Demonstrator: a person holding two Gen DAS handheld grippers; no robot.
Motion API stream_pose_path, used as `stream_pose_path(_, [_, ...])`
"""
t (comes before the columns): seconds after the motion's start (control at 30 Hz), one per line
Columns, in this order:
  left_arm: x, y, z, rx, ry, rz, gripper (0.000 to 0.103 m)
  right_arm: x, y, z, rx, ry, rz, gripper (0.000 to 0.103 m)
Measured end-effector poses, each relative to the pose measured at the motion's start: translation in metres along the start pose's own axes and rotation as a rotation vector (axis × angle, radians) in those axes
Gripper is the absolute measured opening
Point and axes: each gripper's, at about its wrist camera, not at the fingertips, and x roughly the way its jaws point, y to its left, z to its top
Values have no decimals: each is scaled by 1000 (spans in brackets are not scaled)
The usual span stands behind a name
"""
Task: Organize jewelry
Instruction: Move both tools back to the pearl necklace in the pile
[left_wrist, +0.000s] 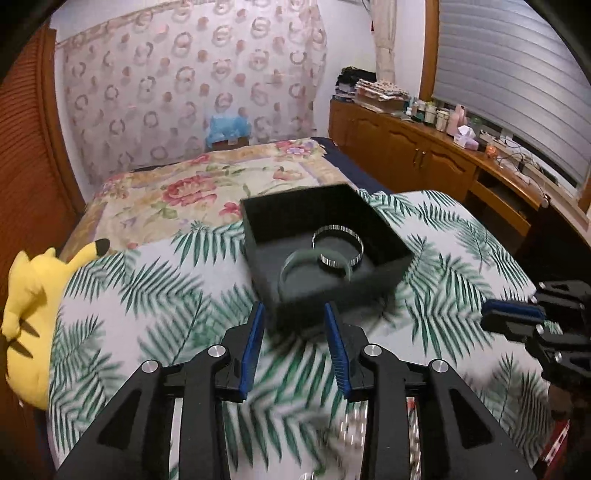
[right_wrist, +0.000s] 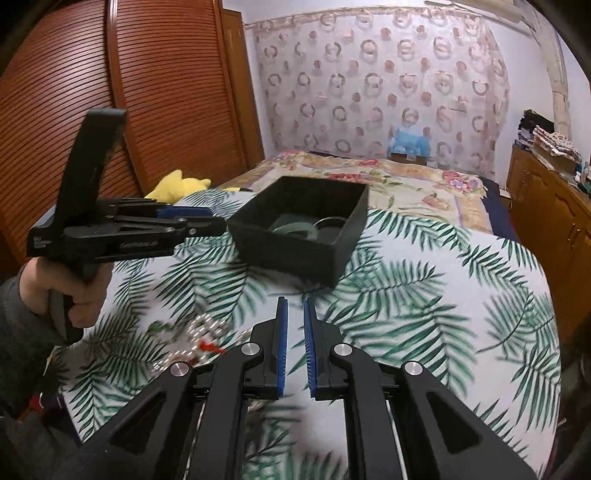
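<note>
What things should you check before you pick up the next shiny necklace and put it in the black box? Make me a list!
1. Box open on top: the black box has no lid on. Ok.
2. Room in the box: a silver bangle and a green bangle already lie inside, with bare floor behind them. Ok.
3. Left gripper empty and open, just in front of the box. Ok.
4. Right gripper empty, jaws only slightly apart. Not ok for grabbing; open wider.
5. Next piece found: the beaded jewelry lies on the leaf-print cloth, left of the right gripper. Ok.
6. Beads untangled: too blurred. Cannot tell.
</note>
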Motion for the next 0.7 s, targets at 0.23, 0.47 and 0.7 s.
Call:
stream_pose_path(0.23, [-23, 7, -40, -25, 6, 0, 44, 0, 24, -15, -45, 29, -10, 12])
stream_pose_path(0.47, [-33, 15, -73, -62, 24, 9, 55, 13, 22, -26, -66, 104, -11, 18])
stream_pose_path(0.7, [-38, 15, -90, -65, 18, 22, 60, 19, 12, -37, -16, 154, 8, 18])
